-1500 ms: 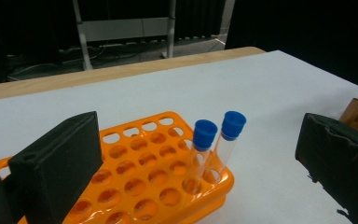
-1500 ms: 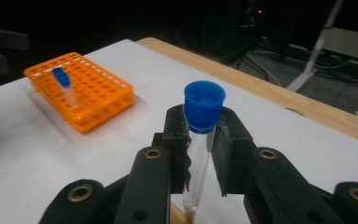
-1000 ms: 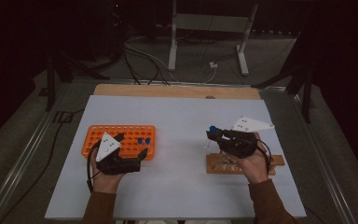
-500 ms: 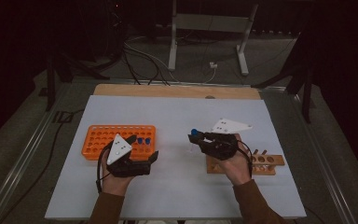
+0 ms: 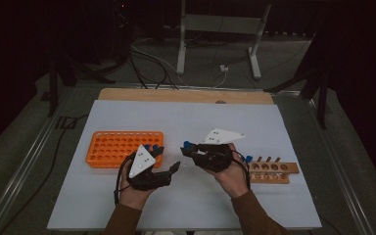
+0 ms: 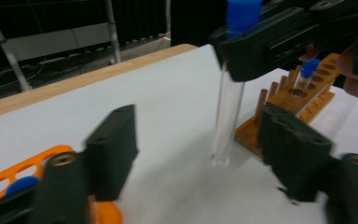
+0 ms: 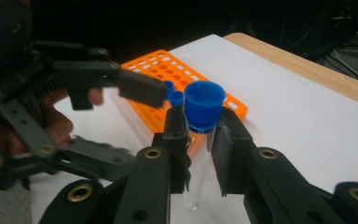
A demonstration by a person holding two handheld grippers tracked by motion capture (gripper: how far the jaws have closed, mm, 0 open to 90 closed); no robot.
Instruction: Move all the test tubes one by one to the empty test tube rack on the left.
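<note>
My right gripper (image 7: 200,135) is shut on a clear test tube (image 7: 204,105) just under its blue cap and holds it upright above the white table (image 5: 200,122). In the high view the tube (image 5: 187,146) hangs at the table's middle from the right gripper (image 5: 190,149). My left gripper (image 6: 205,154) faces it. Its jaws have just been closing, and the tube (image 6: 227,116) stands between them untouched, with a gap on each side. From above, the left gripper (image 5: 169,157) sits just left of the tube.
An orange rack (image 5: 117,147) with a couple of blue-capped tubes (image 5: 152,147) lies at the left. A wooden rack (image 5: 274,172) at the right holds one blue-capped tube (image 5: 248,159). A wooden strip (image 5: 186,95) runs along the table's far edge.
The right gripper has carried the tube leftward from the wooden rack to the table's middle. The left gripper has moved right to meet it, and its jaws have narrowed.
</note>
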